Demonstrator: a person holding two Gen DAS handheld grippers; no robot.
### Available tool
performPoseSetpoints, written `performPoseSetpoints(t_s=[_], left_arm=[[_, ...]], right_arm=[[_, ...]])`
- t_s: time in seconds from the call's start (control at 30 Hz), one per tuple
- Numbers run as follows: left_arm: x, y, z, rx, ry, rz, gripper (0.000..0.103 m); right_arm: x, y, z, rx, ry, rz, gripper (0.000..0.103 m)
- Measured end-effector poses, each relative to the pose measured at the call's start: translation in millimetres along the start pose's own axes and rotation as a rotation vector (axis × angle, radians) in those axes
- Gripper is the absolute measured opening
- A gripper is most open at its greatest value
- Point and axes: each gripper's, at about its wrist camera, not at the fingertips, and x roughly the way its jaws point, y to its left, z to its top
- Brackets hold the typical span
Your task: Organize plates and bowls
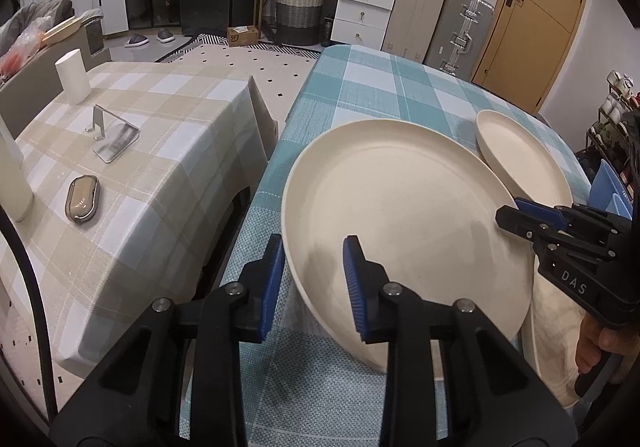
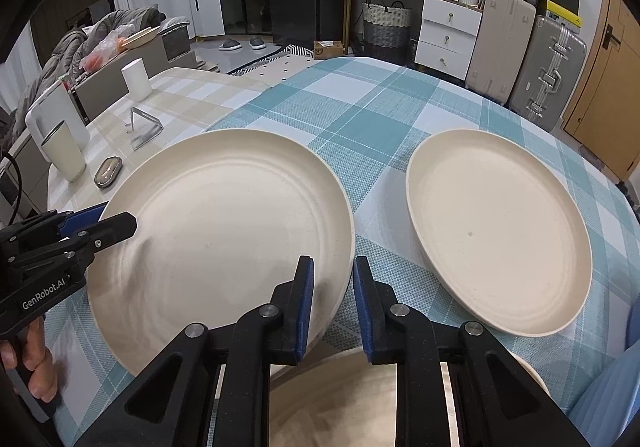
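Two cream plates sit on the blue-checked table [image 2: 400,107]: the large plate [image 2: 224,223] by its left edge, the smaller plate [image 2: 496,231] rightward. Left gripper [image 1: 314,279] and right gripper [image 2: 333,299] each straddle the large plate's rim, fingers narrowly parted.

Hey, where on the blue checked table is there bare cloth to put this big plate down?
Bare cloth lies beyond the big plate and the smaller plate, toward the table's far edge, plus a narrow strip between the two. The near edge is crowded: a third plate sits under the right gripper, and the left gripper straddles the big plate's rim.
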Motion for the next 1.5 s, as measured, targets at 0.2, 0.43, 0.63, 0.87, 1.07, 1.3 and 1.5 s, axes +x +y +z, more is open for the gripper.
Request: performPoseSetpoints(t_s=[0.2,0.43,0.63,0.87,1.07,1.3,1.5], left_arm=[[-10.7,-0.2,1.4,-0.001,-0.020,-0.009,0.027],[-22.4,-5.6,4.1,0.010,-0.041,-0.009,0.027],[-34.4,-11.2,6.8,0.019,-0.060,-0.026,0.027],[-49.3,-19.7,8.7,0.032,-0.083,-0.039,0.027],[-60.8,-27.9,8.8,0.047,-0.093,-0.050,0.027],[-72.4,-43.2,7.9,0.076,-0.104,-0.066,0.027],[-81.4,-56.8,7.0,0.102,-0.108,-0.084,0.027]], right_arm=[[-7.9,0.9,0.8,0.000,-0.019,0.002,0.021],[-18.2,-0.2,0.8,0.007,-0.034,0.000,0.021],[-31.4,-4.4,1.2,0.017,-0.053,-0.008,0.021],[-47.3,-6.5,-1.1,0.026,-0.072,-0.019,0.021],[-60.8,-10.6,-3.3,0.040,-0.089,-0.030,0.021],[-80.3,-17.5,-9.1,0.061,-0.111,-0.049,0.021],[-98.0,-25.8,-17.1,0.078,-0.125,-0.065,0.021]])
